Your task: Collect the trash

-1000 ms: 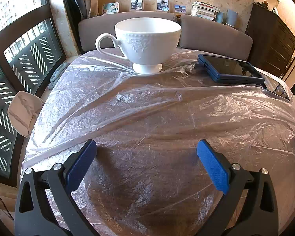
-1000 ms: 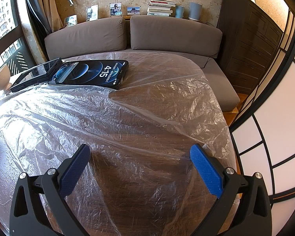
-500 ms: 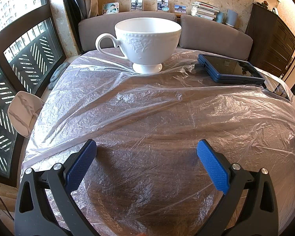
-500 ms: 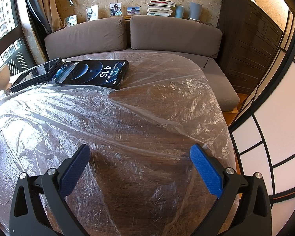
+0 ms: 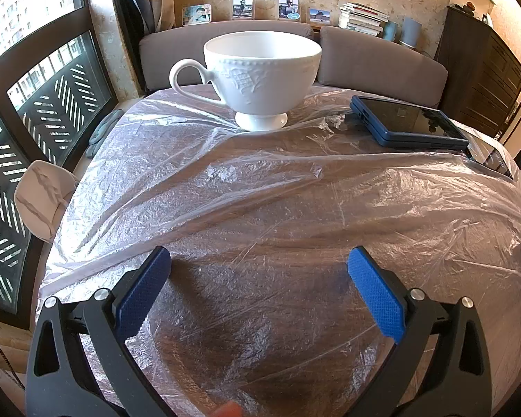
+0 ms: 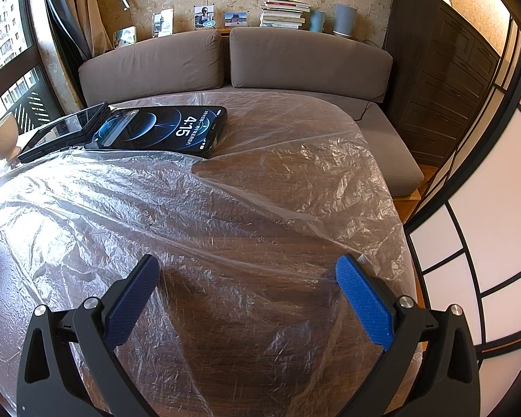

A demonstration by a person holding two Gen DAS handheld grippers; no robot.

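A thin clear plastic sheet (image 5: 260,187) lies crumpled over a dark wooden round table; it also shows in the right wrist view (image 6: 225,215). My left gripper (image 5: 258,278) is open and empty, low over the near part of the sheet. My right gripper (image 6: 246,285) is open and empty, low over the sheet near the table's right edge. A white footed cup (image 5: 260,73) stands on the sheet at the far side. A blue-cased tablet (image 5: 406,121) and a lit phone (image 6: 159,132) lie on the sheet too.
A grey sofa (image 6: 295,59) curves behind the table. A dark cabinet (image 6: 444,69) stands at the right, a window (image 5: 24,97) at the left. A white chair back (image 5: 41,198) sits by the table's left edge. The cup (image 6: 1,139) shows at the right view's left edge.
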